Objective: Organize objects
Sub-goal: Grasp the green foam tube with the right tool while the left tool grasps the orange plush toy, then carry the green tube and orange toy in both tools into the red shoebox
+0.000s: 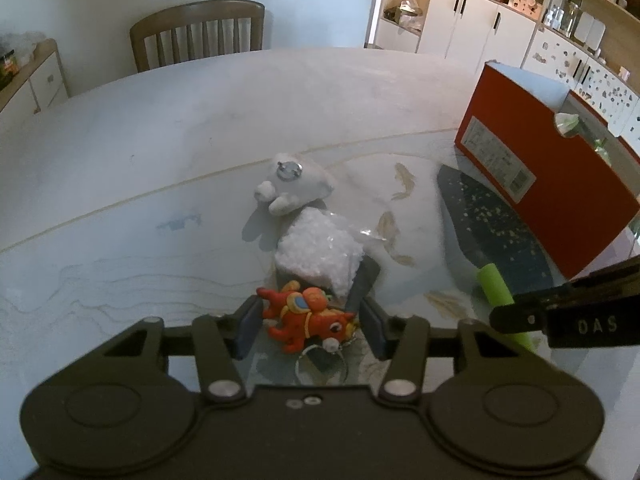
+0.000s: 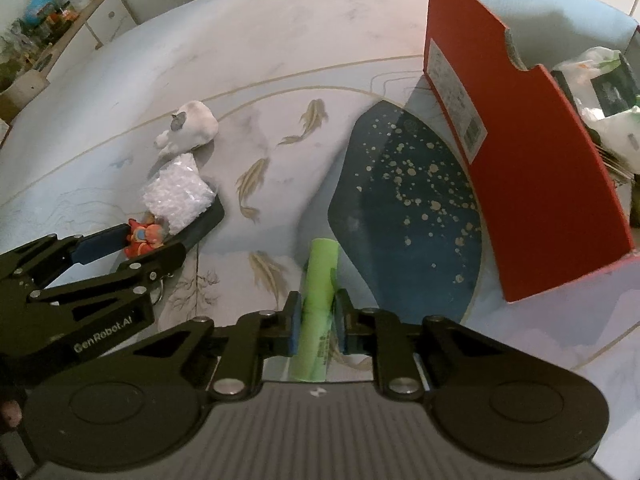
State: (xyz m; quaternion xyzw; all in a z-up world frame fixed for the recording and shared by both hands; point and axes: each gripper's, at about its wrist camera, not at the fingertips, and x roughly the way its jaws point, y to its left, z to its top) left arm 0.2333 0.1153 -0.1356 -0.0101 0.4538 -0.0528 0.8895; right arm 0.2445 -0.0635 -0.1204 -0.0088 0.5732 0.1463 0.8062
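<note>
Your left gripper (image 1: pixel 310 326) clasps the orange toy (image 1: pixel 310 318), bubble-wrap packet (image 1: pixel 320 254) at twelve o'clock; your right gripper (image 2: pixel 316 316) pinches the green roll (image 2: pixel 318 304).

Both of the 2 wrist views look steeply down at the tabletop (image 1: pixel 120 152) from close above. The left faces a chair (image 1: pixel 198 32); the right sits just beside it, nearer the red box (image 2: pixel 520 160). They share the box, the green roll (image 2: pixel 318 300) and the white figurine (image 1: pixel 294 188).
</note>
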